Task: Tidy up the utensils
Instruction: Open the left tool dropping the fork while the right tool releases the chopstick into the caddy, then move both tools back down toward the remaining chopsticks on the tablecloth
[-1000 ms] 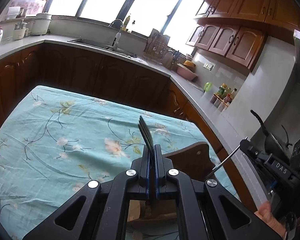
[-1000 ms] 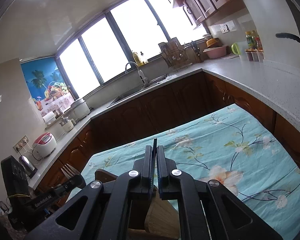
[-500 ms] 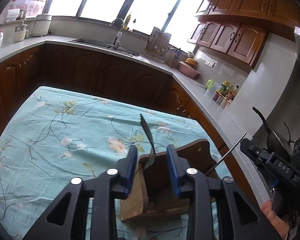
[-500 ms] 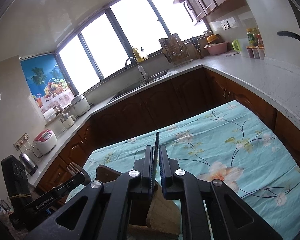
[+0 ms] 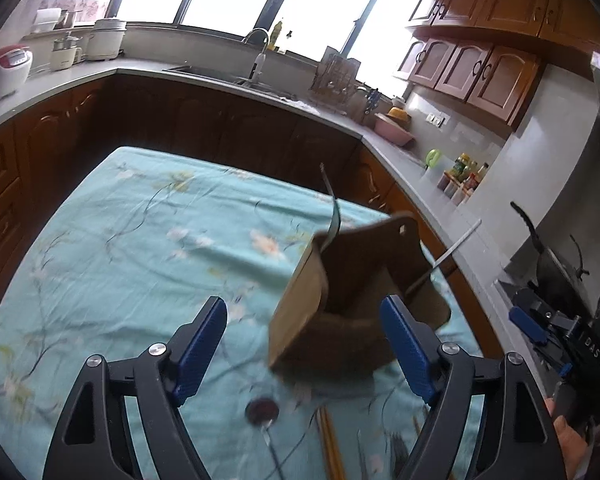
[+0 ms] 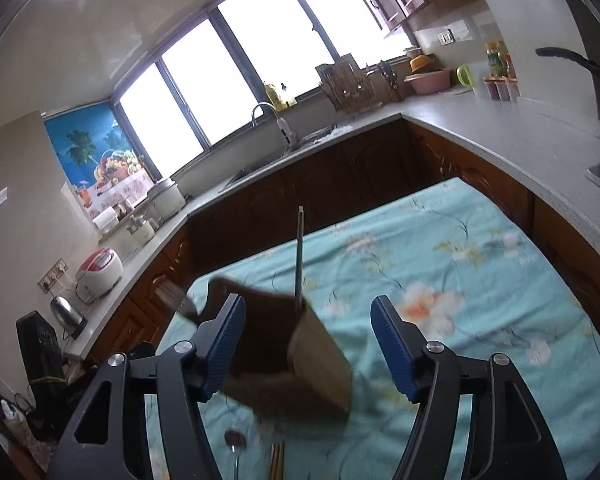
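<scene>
Wooden utensil holder (image 5: 352,288) stands on the desk (image 5: 140,240), which has a teal floral cloth over it, toward the desk's near right in the left wrist view. A fork (image 5: 330,204) pokes up out of the holder's left compartment, tines up. A thin rod-like utensil (image 5: 444,258) sticks out of the right side, leaning right; can't tell what it is.

Left gripper (image 5: 304,348) has jaws wide, just been opening; nothing pressed between its blue pads, the holder sits just beyond and partly between them. Right gripper (image 6: 308,344) also wide, jaws just been opening; holder (image 6: 300,344) lies between its fingers but the pads are clear of it. In the right wrist view the thin utensil (image 6: 299,256) stands nearly upright in the holder, and the fork (image 6: 176,298) shows at the holder's left.

On the cloth near the grippers: a spoon (image 5: 263,412) w/ bowl facing up and a pair of chopsticks (image 5: 328,444) just right of it. Both blurred.
</scene>
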`<control>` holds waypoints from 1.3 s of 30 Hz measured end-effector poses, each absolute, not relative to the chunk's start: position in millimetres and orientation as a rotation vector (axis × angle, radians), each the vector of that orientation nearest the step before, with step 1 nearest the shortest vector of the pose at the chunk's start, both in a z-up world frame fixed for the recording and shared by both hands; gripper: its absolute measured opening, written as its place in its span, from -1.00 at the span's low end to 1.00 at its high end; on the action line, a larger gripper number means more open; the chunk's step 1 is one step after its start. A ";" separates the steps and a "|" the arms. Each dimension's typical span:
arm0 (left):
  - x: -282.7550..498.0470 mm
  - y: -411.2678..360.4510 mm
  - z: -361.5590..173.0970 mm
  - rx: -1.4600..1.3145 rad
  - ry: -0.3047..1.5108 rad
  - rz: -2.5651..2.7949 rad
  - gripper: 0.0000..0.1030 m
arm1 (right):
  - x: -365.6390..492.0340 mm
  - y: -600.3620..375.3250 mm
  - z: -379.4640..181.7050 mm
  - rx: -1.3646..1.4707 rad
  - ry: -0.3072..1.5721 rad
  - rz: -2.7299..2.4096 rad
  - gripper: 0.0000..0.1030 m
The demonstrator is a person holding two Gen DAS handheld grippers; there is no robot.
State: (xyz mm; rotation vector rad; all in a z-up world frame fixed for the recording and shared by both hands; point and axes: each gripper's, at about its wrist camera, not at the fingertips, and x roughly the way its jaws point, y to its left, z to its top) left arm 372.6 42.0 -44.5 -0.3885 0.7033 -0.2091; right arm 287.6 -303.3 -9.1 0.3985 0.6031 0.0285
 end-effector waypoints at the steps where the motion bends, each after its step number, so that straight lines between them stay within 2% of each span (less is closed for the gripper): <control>1: 363.4 42.9 -43.7 -0.386 0.706 -0.205 0.54 | 287.6 -303.3 -9.1 0.398 0.603 0.029 0.32; 18: 258.2 36.2 -35.7 -0.329 0.777 -0.216 0.54 | 177.9 -311.3 -30.1 0.322 0.683 -0.065 0.30; 39: 250.4 1.2 -50.3 -0.218 0.860 -0.196 0.54 | 141.7 -310.0 -71.9 0.269 0.781 -0.108 0.27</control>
